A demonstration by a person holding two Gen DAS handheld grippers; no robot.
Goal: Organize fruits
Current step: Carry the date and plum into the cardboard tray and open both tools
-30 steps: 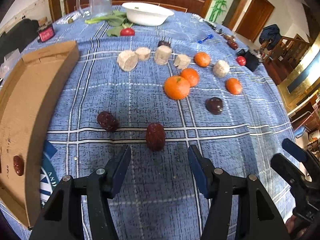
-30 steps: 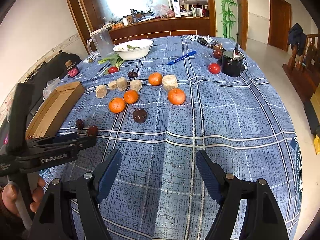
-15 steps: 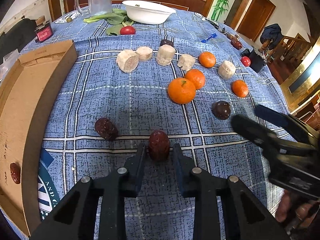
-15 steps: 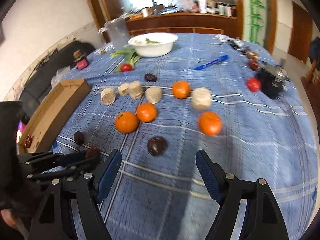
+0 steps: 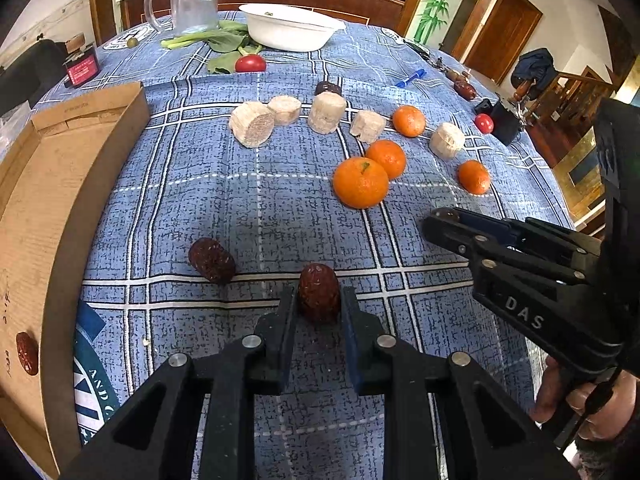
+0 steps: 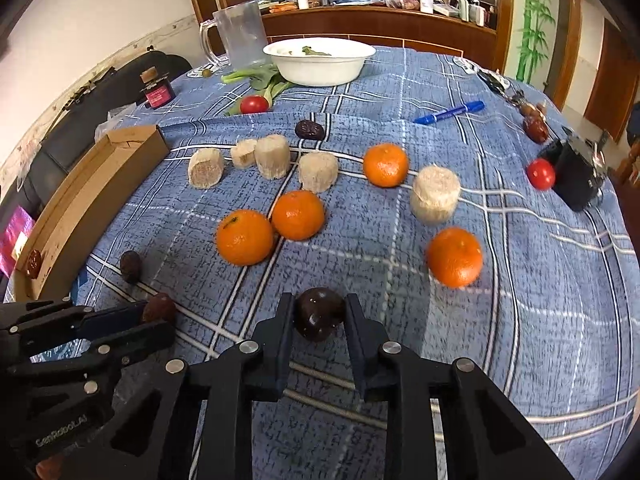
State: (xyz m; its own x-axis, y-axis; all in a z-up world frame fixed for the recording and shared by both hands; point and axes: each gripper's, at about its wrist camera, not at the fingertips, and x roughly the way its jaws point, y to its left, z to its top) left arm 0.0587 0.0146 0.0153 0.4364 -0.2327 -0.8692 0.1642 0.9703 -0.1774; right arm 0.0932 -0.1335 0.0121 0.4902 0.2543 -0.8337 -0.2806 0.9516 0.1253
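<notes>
My left gripper (image 5: 319, 300) is shut on a wrinkled red date (image 5: 319, 290) resting on the blue checked cloth. A second date (image 5: 211, 260) lies to its left. My right gripper (image 6: 318, 316) is shut on a dark round fruit (image 6: 318, 318) on the cloth. The left gripper also shows in the right wrist view (image 6: 158, 314), holding its date (image 6: 159, 307). Several oranges (image 6: 244, 237) and pale cut stem pieces (image 6: 435, 194) lie further back. One date (image 5: 27, 353) lies in the cardboard box (image 5: 52, 184) at the left.
A white bowl (image 6: 320, 62), a glass jug (image 6: 238, 34), green leaves (image 5: 224, 40) and a red tomato (image 6: 254, 105) stand at the far side. A blue pen (image 6: 450, 112), a black device (image 6: 576, 176) and another tomato (image 6: 541, 174) lie to the right.
My left gripper closed on the red date. My right gripper moved forward and left across the table and closed on the dark round fruit.
</notes>
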